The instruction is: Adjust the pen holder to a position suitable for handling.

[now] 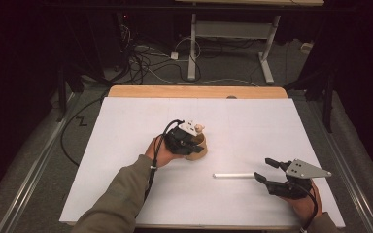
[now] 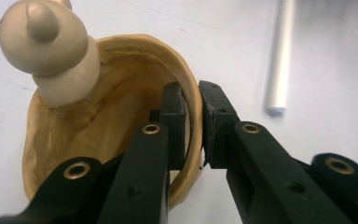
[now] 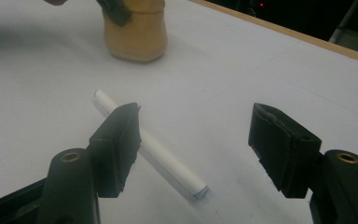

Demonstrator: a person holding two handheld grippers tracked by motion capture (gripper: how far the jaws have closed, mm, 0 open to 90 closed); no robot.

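Two grippers are in use above the white tabletop (image 1: 126,145). The left gripper (image 2: 193,116) is clamped on the rim of the tan cup (image 2: 121,116): one jaw sits inside the cup, the other outside, and the wall is pinched between the pads. A beige figure (image 2: 51,51) with a rounded head stands inside the cup at its far-left side. In the high view the left gripper (image 1: 194,141) and the cup (image 1: 197,151) are near the middle of the tabletop. The right gripper (image 3: 196,140) has its jaws wide apart, with nothing pressed between them. A white stick (image 3: 154,151) lies flat on the tabletop, passing behind the left-hand jaw and ending between the two jaws. In the high view the stick (image 1: 233,175) lies just left of the right gripper (image 1: 267,170), well apart from the cup.
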